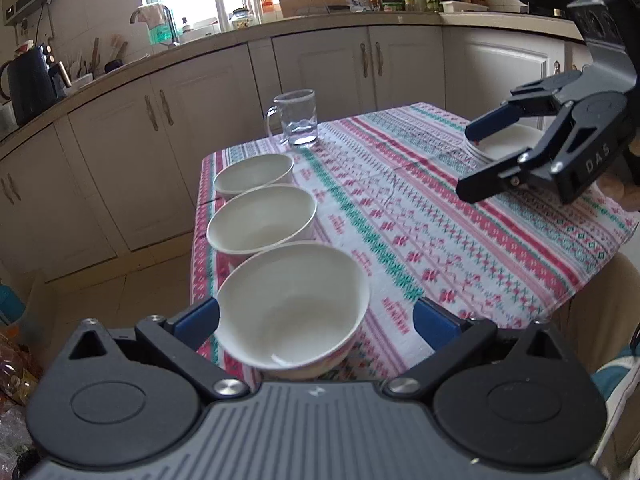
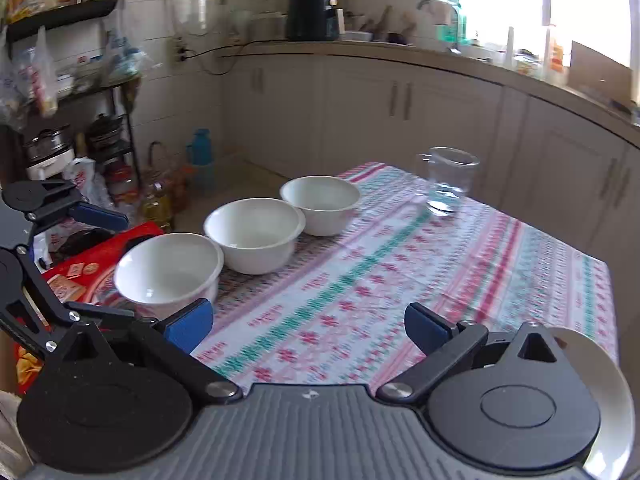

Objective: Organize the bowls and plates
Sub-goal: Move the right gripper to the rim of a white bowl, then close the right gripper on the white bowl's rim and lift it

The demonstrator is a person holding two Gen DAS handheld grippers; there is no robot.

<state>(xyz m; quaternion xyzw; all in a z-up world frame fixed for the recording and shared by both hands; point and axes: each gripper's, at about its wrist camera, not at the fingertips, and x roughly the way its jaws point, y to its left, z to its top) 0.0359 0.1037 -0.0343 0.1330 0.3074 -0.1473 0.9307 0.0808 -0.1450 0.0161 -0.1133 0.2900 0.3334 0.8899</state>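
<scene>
Three white bowls stand in a row along the table's left edge: the nearest bowl point(image 1: 292, 304) point(image 2: 168, 272), the middle bowl point(image 1: 260, 218) point(image 2: 254, 234) and the far bowl point(image 1: 254, 174) point(image 2: 320, 204). My left gripper point(image 1: 316, 320) point(image 2: 130, 267) is open, and its fingers straddle the nearest bowl with a gap on the right side. At the table's right side my right gripper point(image 1: 476, 160) point(image 2: 308, 326) hangs open and holds nothing. It hovers just above a small stack of white plates point(image 1: 504, 144) point(image 2: 612, 400), partly hidden behind it.
A glass mug point(image 1: 298, 118) point(image 2: 448, 180) holding a little water stands at the far end of the patterned tablecloth point(image 1: 440, 240) point(image 2: 360, 300). Kitchen cabinets point(image 1: 328, 68) run behind the table. Left of it, bags, bottles and a red box point(image 2: 80, 276) crowd the floor.
</scene>
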